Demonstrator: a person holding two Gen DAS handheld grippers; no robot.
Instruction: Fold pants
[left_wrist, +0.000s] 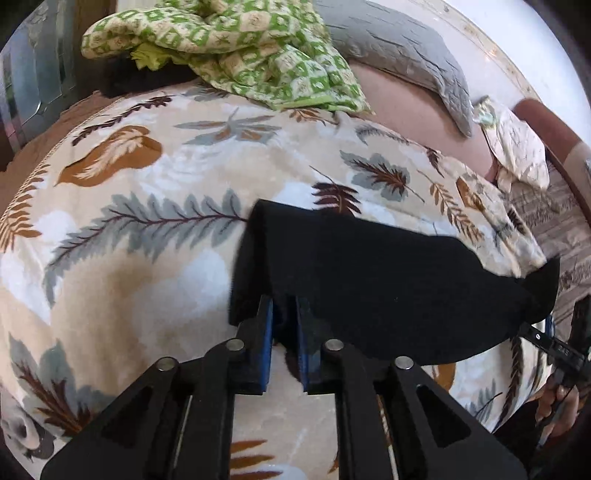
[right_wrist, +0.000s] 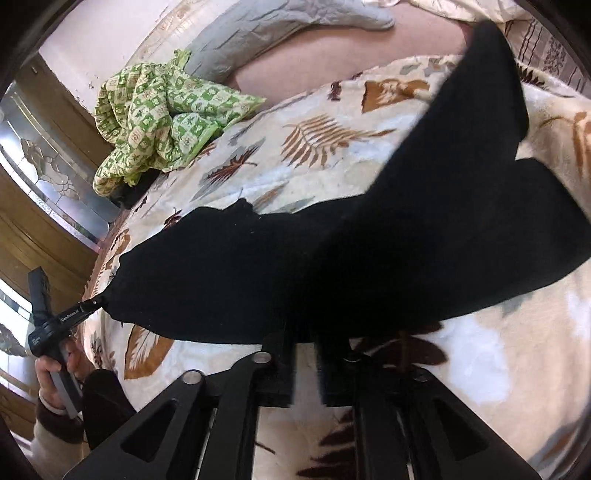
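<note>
You have the black, soft knit pants (right_wrist: 332, 258) spread across the middle of the right wrist view, on the bed's plush fleece blanket printed with brown and grey leaves and feathers (left_wrist: 147, 229), with two leg ends fanning toward the upper right of that frame. Your left tool (left_wrist: 284, 332), low and centre in the left wrist view, is clenched on a fold of the black cloth, which bunches between its blue pads (left_wrist: 266, 325); the same tool shows at the left edge of the right wrist view, pinching the garment's corner there. Your right tool (right_wrist: 303, 354) sits at the bottom centre of its own view with the cloth's near edge draped over its tips; whether its jaws actually press the fabric is hidden by the black-on-black overlap, so I cannot tell. Judge the pants as light, limp and without any stiffness: they will sag and swing between your two holds, and the matte knit should cling a little to the fuzzy blanket instead of sliding. Take hold at the edge corners, gathering all layers, so nothing slips out singly. Elsewhere, a crumpled green-and-cream checked cotton cloth (left_wrist: 229, 48) lies at the top of the left wrist view, beside a grey quilted pillow (left_wrist: 402, 51) with a stitched, puffy surface at the upper right.
</note>
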